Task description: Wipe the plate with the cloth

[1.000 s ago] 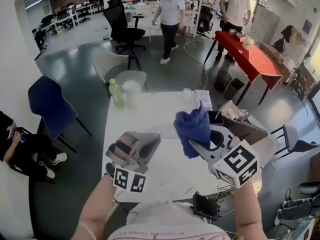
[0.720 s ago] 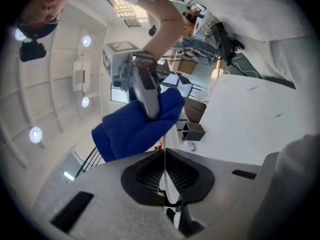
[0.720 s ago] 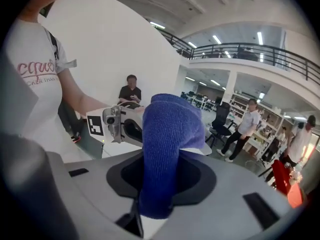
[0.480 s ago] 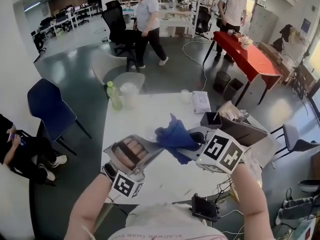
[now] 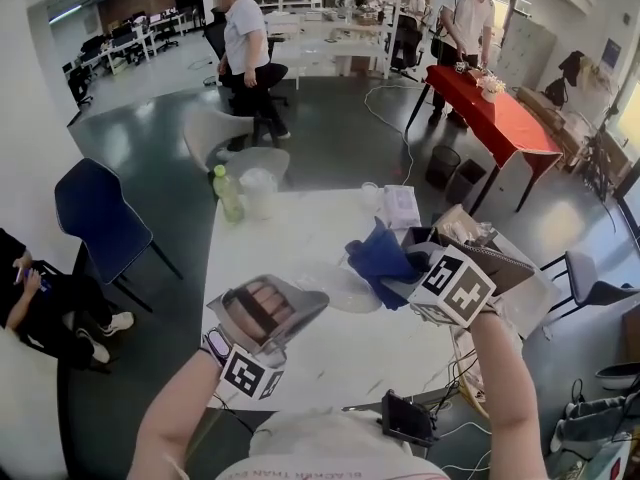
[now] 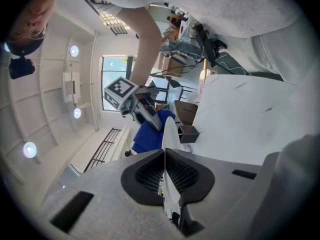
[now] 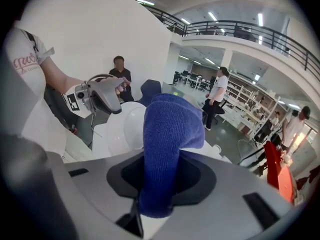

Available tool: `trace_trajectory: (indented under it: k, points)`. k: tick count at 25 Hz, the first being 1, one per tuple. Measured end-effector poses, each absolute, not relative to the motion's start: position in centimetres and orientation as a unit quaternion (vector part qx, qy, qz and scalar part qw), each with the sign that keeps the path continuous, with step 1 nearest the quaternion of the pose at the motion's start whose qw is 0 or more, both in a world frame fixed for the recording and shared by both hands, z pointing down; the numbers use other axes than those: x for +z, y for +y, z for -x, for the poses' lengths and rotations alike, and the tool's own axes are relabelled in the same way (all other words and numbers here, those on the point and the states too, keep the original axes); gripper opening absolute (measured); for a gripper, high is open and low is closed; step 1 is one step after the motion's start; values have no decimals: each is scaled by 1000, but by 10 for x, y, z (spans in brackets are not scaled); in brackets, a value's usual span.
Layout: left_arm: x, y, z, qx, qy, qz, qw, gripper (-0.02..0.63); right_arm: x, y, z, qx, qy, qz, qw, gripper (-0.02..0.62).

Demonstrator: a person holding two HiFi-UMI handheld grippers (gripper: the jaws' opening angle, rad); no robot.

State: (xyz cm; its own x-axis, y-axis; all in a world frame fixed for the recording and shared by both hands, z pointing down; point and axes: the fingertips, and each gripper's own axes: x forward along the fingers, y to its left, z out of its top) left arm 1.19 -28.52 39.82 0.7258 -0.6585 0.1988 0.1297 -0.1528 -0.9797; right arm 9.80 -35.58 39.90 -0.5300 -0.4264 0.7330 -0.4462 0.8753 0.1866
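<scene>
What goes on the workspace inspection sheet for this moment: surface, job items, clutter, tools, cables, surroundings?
Surface: white table, with things along its far and right edges.
Job's things: plate held by its rim over the table; blue cloth bunched at the plate's edge, contact not clear.
Clutter: green bottle, clear container, cup, tissue pack, black box.
Grippers: left tool shut on the plate's rim; right tool shut on the cloth.
Cables: loose wires at the table's near right corner.
Surroundings: blue chair, red table, walking person, seated person.
</scene>
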Motion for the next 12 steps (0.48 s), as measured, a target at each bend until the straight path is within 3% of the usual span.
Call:
trace_trajectory:
  k: [5,12]
  points:
    - [397,-286,-9,-313,192,690,624,12,366,-323,-83,6,-906,-185,381,114]
    - [401,-282,-14,-316,175,679,639,12,384,-304,-48,7,-903,-101,417,114]
